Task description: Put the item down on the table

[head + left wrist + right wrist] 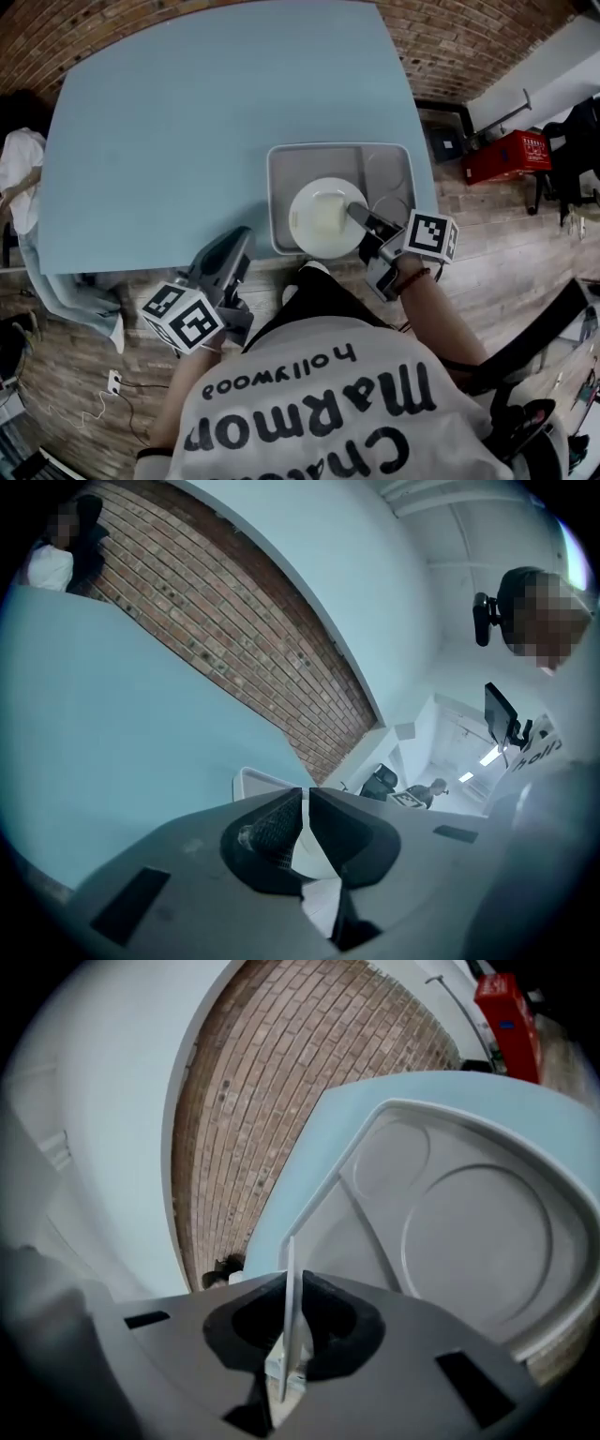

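A round white plate point(323, 217) hangs over a grey compartment tray point(277, 159) that rests at the near edge of the light blue table point(187, 122). My right gripper point(356, 214) is shut on the plate's right rim. In the right gripper view the plate point(289, 1279) shows edge-on as a thin white line between the jaws of the right gripper point(291, 1290), with the tray point(469, 1232) beyond. Left of the tray, my left gripper point(239, 239) hovers at the table's near edge. Its jaws stand shut and hold nothing in the left gripper view point(306, 794).
A person in white point(19, 159) sits at the table's far left end. A red box point(506, 155) and a black chair point(572, 141) stand on the wood floor at the right. A brick wall point(234, 639) runs behind the table.
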The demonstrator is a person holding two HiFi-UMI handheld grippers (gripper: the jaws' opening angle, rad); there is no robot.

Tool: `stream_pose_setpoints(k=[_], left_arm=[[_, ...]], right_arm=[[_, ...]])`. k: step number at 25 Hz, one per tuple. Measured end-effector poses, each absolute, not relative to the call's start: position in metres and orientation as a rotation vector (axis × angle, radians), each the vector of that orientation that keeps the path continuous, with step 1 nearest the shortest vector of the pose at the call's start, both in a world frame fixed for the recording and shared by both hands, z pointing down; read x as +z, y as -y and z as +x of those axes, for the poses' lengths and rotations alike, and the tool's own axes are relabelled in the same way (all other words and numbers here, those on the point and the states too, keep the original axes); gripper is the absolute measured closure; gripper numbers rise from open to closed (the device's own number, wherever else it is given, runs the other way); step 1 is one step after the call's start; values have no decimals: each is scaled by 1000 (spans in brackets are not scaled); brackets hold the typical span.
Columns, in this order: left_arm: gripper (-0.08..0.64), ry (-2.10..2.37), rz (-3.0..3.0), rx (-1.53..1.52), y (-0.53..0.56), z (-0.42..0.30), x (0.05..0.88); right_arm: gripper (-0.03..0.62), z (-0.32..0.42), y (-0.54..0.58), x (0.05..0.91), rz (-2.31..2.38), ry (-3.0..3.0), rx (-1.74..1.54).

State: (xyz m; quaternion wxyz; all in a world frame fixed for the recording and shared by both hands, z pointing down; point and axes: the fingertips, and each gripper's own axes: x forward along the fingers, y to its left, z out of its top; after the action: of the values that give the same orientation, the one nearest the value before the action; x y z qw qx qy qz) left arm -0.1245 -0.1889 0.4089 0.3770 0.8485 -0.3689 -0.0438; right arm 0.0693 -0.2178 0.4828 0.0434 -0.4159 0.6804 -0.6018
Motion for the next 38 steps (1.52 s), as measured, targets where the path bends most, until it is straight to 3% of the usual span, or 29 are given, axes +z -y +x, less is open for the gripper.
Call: stream_pose_setpoints(k=[38], left_arm=[[534,1078,2111,-264,204,-125,387]], right_arm=[[561,56,268,498,-1559,-2467,-1782]])
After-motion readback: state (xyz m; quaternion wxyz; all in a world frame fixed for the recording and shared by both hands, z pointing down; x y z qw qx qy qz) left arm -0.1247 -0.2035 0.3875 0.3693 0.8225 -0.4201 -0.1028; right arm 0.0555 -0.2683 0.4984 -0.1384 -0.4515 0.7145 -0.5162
